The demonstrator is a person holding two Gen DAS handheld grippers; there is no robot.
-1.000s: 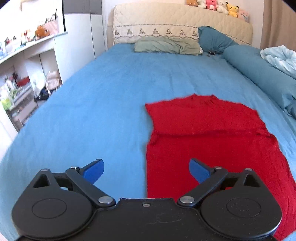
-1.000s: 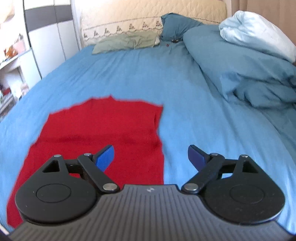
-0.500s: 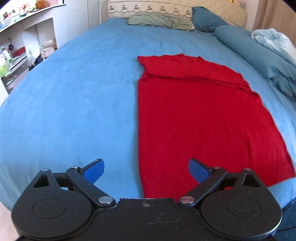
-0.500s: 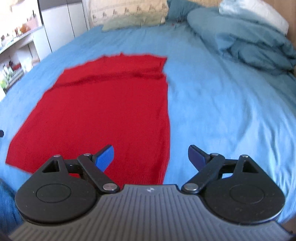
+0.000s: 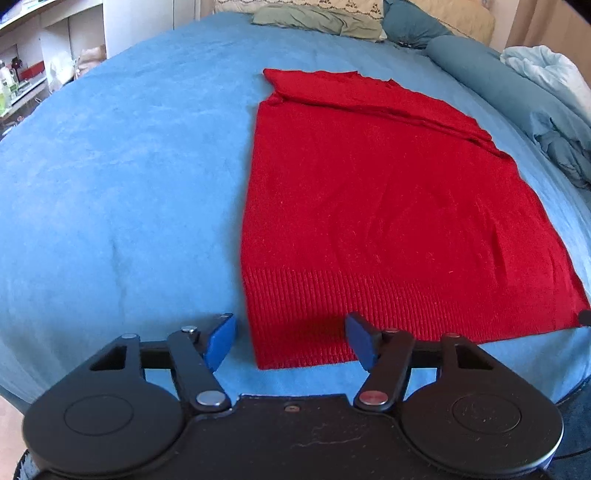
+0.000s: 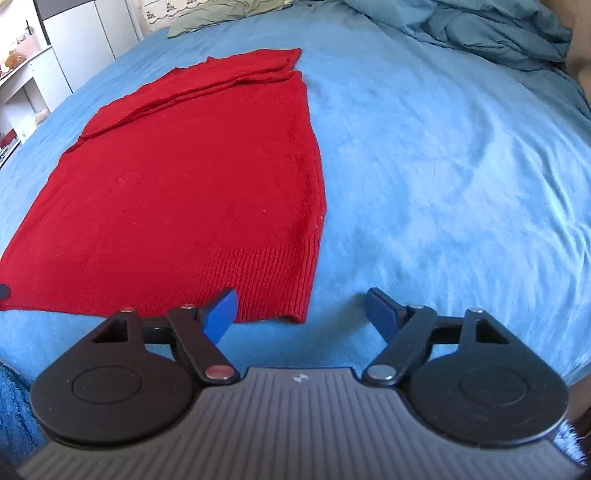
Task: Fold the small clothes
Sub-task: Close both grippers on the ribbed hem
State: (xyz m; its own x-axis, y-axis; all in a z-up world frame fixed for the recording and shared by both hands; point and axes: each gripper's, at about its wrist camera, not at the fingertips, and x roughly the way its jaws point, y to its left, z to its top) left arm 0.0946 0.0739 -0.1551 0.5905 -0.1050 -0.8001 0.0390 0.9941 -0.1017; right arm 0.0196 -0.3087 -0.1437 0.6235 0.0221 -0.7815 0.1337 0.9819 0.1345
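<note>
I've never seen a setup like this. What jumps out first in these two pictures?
The bright red knitted garment grabs the eye: it lies flat on a blue bedspread, ribbed hem nearest the cameras. At the bottom of each view a black gripper with blue fingertips sits over a hem corner, the left gripper and the right gripper; both have just been closing, pads not yet on the cloth. Rumpled blue bedding is piled at the far right.

Both wrist views look down, near, sharing the red sweater (image 5: 388, 206).

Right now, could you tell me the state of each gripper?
Left gripper: open, just been closing, holding nothing.
Right gripper: open, just been closing, holding nothing.
</note>
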